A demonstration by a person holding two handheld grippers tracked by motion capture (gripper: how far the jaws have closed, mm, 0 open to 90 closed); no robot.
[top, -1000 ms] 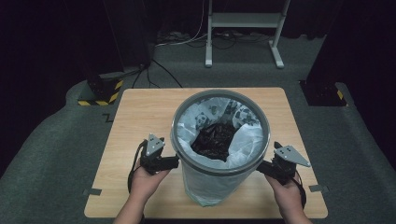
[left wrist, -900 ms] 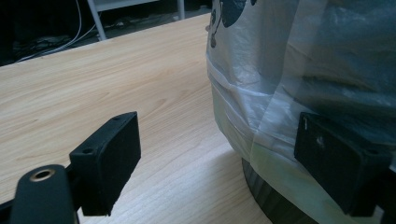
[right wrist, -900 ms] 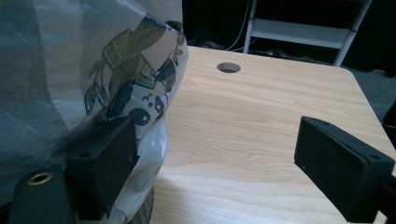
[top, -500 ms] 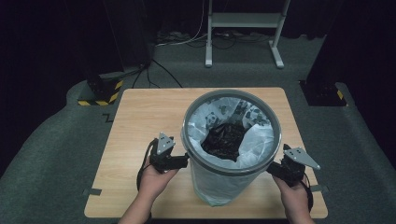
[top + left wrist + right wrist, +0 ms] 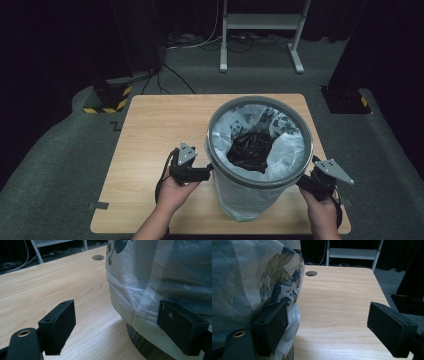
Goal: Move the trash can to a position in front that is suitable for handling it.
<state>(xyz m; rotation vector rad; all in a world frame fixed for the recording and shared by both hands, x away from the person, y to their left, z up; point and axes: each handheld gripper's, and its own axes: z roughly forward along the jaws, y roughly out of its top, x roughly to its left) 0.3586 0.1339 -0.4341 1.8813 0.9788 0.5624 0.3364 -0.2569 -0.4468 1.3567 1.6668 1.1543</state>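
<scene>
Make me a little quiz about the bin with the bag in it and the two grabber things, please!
1. True or false: the bin stands on the wooden table.
2. What lines the bin? A) a white plastic bag with printed pictures B) a red cloth C) nothing
3. How do the jaws of the left gripper and the right gripper stand, open or shut?

Key:
1. True. It stands towards the table's near right part, between the two grippers.
2. A. The bag folds over the grey rim and hangs down the outside; dark crumpled stuff lies inside.
3. Open. On each, one pad lies against the bag and the other stands free over the table.
</scene>
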